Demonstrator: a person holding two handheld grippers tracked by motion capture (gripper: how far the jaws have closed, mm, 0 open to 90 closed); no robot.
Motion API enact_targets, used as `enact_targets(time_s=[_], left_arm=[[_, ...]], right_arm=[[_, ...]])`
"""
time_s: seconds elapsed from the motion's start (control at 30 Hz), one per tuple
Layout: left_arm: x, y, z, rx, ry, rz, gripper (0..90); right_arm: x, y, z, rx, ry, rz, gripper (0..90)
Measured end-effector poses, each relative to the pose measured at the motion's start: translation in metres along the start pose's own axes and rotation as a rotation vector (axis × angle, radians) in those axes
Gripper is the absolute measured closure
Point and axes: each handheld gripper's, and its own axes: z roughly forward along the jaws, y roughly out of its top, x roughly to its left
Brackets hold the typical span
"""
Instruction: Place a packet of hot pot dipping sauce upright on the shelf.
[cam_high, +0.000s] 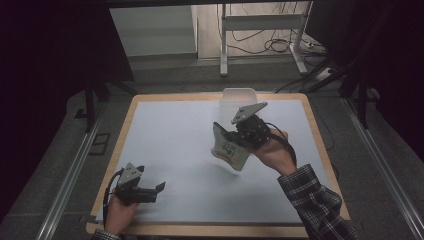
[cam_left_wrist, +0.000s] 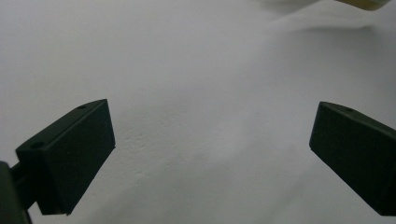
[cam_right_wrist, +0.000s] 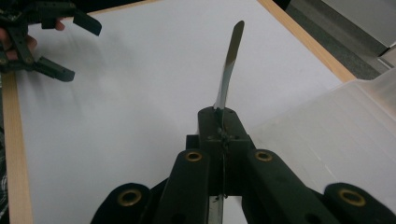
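Your wooden-edged table (cam_high: 320, 145) carries a white sheet (cam_high: 175, 140), with a translucent plastic container (cam_high: 239, 99) at its far edge.

Right gripper (cam_right_wrist: 223, 122) jaws pinched on thin flat packet (cam_right_wrist: 229, 70), seen edge-on above white mat (cam_right_wrist: 140, 93). Translucent container (cam_right_wrist: 336, 135) at right. Left gripper (cam_right_wrist: 70, 46) far upper-left (jaws apart).

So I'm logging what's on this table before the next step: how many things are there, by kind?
Flat printed pouch, held off the mat in the right gripper: 1
Translucent plastic container at the far edge of the table: 1
White mat covering the table: 1
Grippers, counting the left gripper, open: 2
Total: 5
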Motion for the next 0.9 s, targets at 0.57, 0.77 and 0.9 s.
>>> enact_targets(time_s=[0.57,0.77,0.9], left_arm=[[0.0,0.0,0.0,0.005,-0.001,0.002,0.0],[0.001,0.0,0.0,0.004,-0.002,0.004,0.1],[0.001,0.0,0.0,0.003,-0.002,0.003,0.1]], right_arm=[[-0.012,0.017,0.009,-0.023,0.005,-0.006,88.8],[-0.016,0.026,0.012,-0.032,0.0,-0.01,88.7],[-0.019,0.032,0.014,-0.049,0.004,-0.004,88.7]])
